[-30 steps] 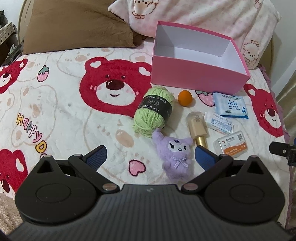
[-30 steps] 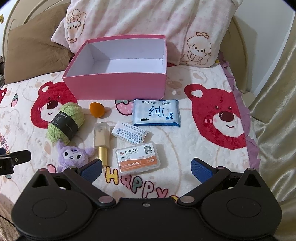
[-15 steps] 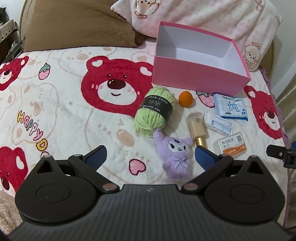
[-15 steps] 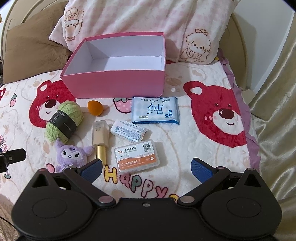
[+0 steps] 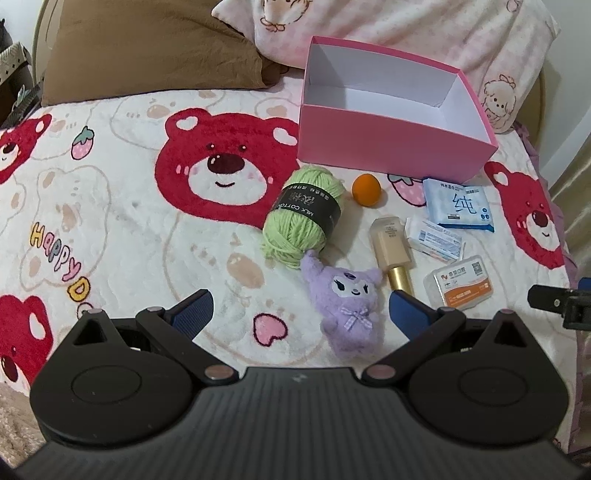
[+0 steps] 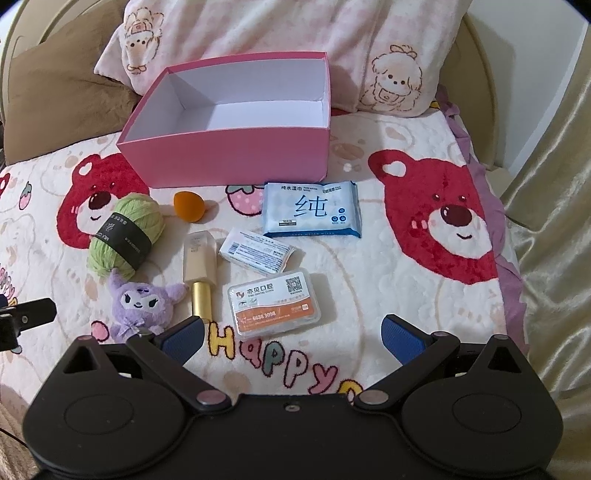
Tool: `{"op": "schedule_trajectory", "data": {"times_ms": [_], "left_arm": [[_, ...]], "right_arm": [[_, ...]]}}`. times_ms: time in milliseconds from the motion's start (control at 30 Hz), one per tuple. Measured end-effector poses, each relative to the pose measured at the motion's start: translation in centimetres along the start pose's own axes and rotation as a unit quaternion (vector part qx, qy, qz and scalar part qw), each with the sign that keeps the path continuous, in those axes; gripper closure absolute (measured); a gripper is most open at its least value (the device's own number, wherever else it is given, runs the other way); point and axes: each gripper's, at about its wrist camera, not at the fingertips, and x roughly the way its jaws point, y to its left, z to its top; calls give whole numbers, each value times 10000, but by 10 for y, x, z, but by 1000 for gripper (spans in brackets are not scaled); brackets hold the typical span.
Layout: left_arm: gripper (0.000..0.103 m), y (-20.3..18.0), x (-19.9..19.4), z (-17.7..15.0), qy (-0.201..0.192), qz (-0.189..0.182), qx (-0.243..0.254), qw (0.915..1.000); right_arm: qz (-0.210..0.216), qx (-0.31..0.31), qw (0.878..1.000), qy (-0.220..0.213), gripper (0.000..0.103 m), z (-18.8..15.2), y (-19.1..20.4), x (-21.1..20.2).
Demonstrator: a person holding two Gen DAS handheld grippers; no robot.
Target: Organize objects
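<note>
An empty pink box (image 5: 391, 147) (image 6: 229, 162) stands on the bear-print blanket. In front of it lie green yarn (image 5: 304, 216) (image 6: 125, 232), an orange sponge (image 5: 366, 189) (image 6: 189, 206), a foundation bottle (image 5: 392, 249) (image 6: 199, 266), a purple plush (image 5: 345, 301) (image 6: 142, 301), a wipes pack (image 5: 458, 205) (image 6: 312, 210), a small white packet (image 5: 436, 243) (image 6: 256, 251) and a floss case (image 5: 460, 286) (image 6: 273, 301). My left gripper (image 5: 300, 309) is open just short of the plush. My right gripper (image 6: 293, 338) is open near the floss case.
A brown pillow (image 5: 147, 48) and a pink patterned pillow (image 6: 288, 33) lie behind the box. The bed edge with a beige curtain (image 6: 554, 221) runs along the right. Bare blanket (image 5: 92, 206) spreads to the left of the yarn.
Both grippers have drifted slightly; the objects sit a little lower and closer in both views. Nothing was grasped or shifted.
</note>
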Motion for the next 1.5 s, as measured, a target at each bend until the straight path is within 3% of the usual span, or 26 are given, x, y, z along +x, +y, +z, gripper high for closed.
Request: {"op": "schedule_trajectory", "data": {"times_ms": [933, 1067, 1167, 1233, 1300, 1500], "left_arm": [[0, 3, -1, 1, 101, -287, -138, 9994], [2, 5, -1, 3, 62, -356, -143, 9992], [3, 7, 2, 3, -20, -381, -152, 9992], [3, 9, 7, 3, -59, -459, -171, 9988], [4, 11, 12, 2, -152, -520, -175, 9984], [12, 15, 35, -4, -256, -595, -102, 9978]], "right_arm": [[26, -36, 9999, -94, 0, -1, 0, -3], [579, -312, 9963, -561, 0, -3, 4, -11], [1024, -605, 9859, -1180, 0, -9, 9, -12], [1354, -841, 9777, -1368, 0, -13, 15, -3], [1538, -1039, 9731, -1362, 0, -17, 24, 10], [2139, -1419, 9636, -749, 0, -28, 61, 52]]}}
